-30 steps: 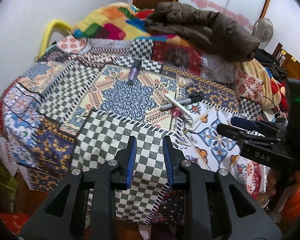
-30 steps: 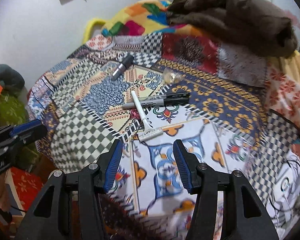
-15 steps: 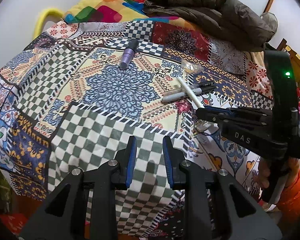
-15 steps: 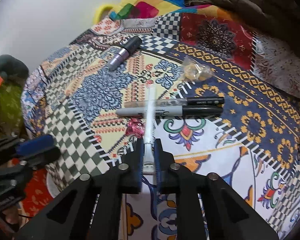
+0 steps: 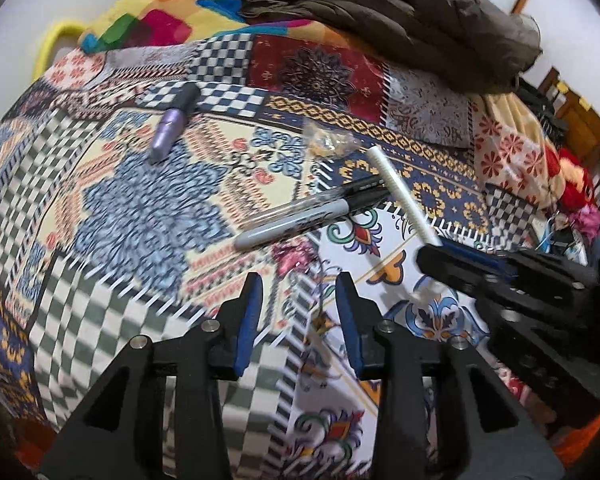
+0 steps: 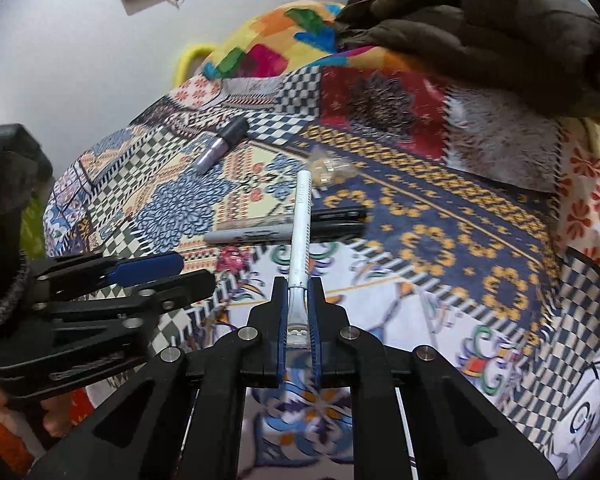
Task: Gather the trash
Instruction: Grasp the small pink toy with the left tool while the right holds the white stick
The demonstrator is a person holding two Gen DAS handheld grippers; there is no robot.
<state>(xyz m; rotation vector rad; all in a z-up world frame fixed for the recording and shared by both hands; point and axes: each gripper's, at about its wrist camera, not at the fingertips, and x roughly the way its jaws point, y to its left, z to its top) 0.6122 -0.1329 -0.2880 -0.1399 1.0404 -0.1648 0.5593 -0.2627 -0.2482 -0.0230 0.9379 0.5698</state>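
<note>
Since a second ago, we are seeing the right gripper (image 6: pixel 298 304) go from standing open over the patchwork bedspread (image 5: pixel 112 208) to clamping the head end of a white disposable razor (image 6: pixel 302 236), while the left gripper (image 5: pixel 298 312) is sweeping in closer over the bed. Its jaws are opening, with only cloth showing between them.

Going left to right in the left wrist view, we are looking at a purple tube (image 5: pixel 172 128) lying near the far left of the bedspread, then a small crumpled clear wrapper (image 5: pixel 328 142), then two markers (image 5: pixel 312 212) lying side by side. Right of them the razor's handle (image 5: pixel 402 196) is slanting up over the markers' black caps into the right gripper (image 5: pixel 440 256), seen from the side.

The right wrist view is showing what that one hides: the razor's head is sitting squeezed between the two blue pads (image 6: pixel 314 312), and the handle is pointing straight away from the camera. At its left edge, the left gripper (image 6: pixel 180 270) is reaching in sideways, with fingers of the holding hand (image 6: pixel 56 416) curling below it. A brown jacket (image 6: pixel 480 28) is heaped at the far end of the bed.

Both grippers are pointing steeply down at the bed.
</note>
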